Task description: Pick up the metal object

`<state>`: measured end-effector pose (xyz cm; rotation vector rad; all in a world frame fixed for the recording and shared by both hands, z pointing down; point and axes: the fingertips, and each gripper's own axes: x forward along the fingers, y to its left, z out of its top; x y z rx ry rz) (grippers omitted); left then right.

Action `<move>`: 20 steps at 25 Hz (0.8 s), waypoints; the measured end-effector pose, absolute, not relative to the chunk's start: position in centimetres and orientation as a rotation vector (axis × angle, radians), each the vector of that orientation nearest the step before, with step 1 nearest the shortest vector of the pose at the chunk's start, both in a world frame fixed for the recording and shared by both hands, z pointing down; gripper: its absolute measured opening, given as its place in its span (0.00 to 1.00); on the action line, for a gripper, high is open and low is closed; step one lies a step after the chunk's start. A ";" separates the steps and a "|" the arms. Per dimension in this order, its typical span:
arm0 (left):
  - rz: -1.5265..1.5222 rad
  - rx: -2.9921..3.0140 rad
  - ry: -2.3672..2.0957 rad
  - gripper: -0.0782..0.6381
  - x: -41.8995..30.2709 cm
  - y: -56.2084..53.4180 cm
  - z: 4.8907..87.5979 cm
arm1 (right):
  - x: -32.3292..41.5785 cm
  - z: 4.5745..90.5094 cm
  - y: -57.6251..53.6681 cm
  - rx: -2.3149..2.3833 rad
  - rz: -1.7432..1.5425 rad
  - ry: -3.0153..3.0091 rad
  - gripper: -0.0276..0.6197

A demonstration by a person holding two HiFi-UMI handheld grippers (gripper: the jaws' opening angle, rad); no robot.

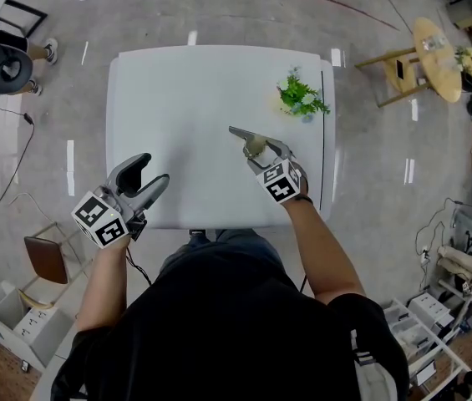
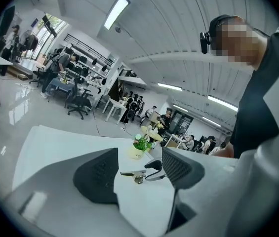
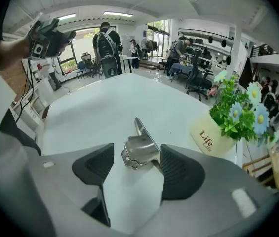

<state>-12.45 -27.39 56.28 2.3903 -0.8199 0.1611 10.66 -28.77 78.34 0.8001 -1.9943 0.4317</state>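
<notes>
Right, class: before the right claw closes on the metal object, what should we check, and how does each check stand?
1. Right claw open: ok, jaws apart.
2. Metal object between the jaws: ok.
3. Object centred in the gap: not ok, it sits nearer one jaw.
4. Flower pot clear of the grasp: ok, it stands apart.
5. Left claw out of the way: ok, open and empty.
6. Pad touching the metal: cannot tell.
</notes>
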 end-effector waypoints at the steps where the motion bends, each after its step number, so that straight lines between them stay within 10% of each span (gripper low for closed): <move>1: 0.160 2.388 -0.821 0.48 -12.5 -27.4 56.4 | 10.7 78.6 -28.8 0.792 0.417 -1.986 0.54; 20: 0.149 2.350 -0.841 0.48 -12.6 -27.5 57.3 | 11.3 81.8 -29.0 0.675 0.180 -1.857 0.47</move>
